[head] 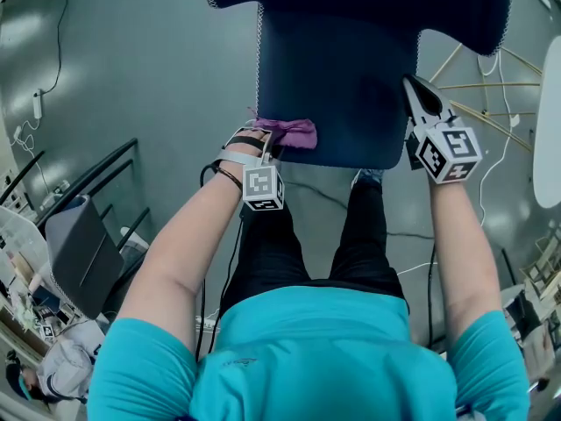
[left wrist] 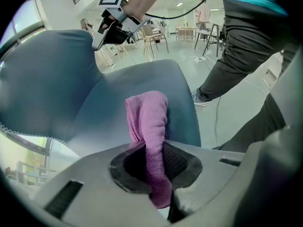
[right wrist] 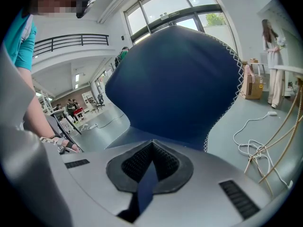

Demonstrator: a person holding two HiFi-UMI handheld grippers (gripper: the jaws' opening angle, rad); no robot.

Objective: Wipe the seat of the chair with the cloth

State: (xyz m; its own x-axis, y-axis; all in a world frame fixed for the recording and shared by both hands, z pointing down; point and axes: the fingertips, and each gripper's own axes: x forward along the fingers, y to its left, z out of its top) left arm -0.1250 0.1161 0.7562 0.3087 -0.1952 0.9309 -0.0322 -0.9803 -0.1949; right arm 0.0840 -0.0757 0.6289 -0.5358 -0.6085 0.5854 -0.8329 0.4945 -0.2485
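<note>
Grey floor surrounds the blue seat [head: 342,77]. My left gripper [head: 263,140] clenches the purple cloth [head: 294,132] at the seat's front edge, centre-left. It looks soft and limp, so I'd grip it bunched. My right gripper [head: 419,99] seems clamped on the seat's right edge.

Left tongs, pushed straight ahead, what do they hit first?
The purple cloth clamped in the left tongs leads, lying on the seat; beyond it just bare seat, probably to its edge.
</note>
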